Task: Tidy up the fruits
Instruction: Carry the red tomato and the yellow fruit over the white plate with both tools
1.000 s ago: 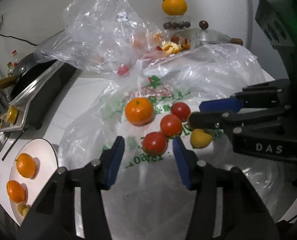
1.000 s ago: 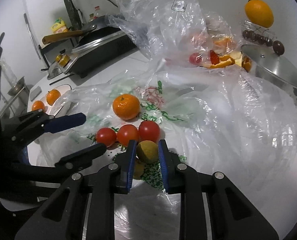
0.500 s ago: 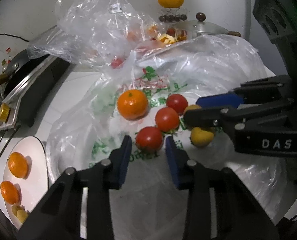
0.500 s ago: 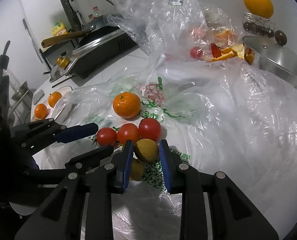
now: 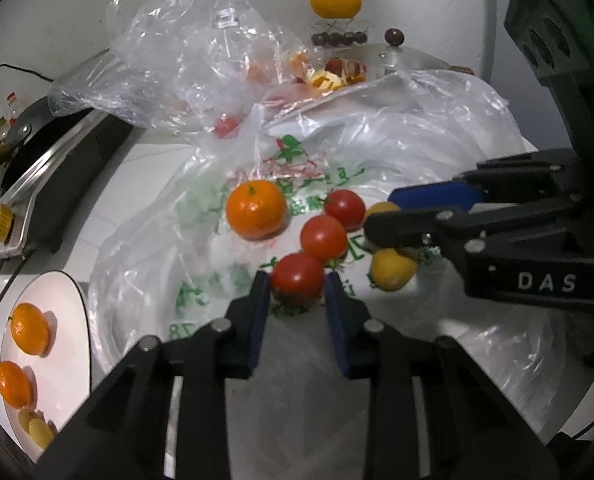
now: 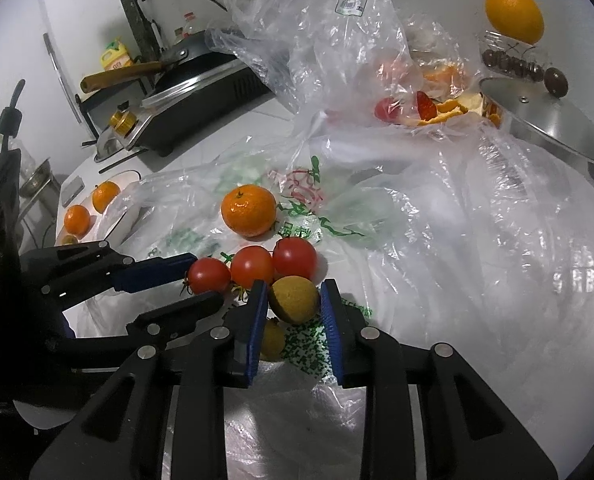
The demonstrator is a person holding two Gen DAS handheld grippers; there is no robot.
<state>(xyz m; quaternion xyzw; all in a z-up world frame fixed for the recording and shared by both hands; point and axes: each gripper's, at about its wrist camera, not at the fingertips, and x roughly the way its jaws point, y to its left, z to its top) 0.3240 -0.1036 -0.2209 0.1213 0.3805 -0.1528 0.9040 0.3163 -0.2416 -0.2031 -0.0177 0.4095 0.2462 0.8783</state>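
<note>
Two oranges (image 5: 29, 329) already sit on the plate (image 5: 71, 344) at the counter's left edge. The left gripper (image 5: 297, 292) has closed tight on a tomato (image 5: 298, 280), and the right gripper (image 6: 293, 300) squeezes a yellow fruit (image 6: 293, 299). On the bag (image 5: 397, 152) mid-counter, one orange (image 5: 256, 209) and two tomatoes (image 5: 323, 238) wait.

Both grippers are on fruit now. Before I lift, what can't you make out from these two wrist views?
- Second yellow fruit: right wrist view, mostly behind the right gripper's finger.
- Contents of the clear bag: both views, blurred by crinkled plastic.
- White plate: left wrist view, cut by the picture edge; small yellow pieces on it too small to identify.
- Underside of the tomato in the left gripper: hidden.
</note>
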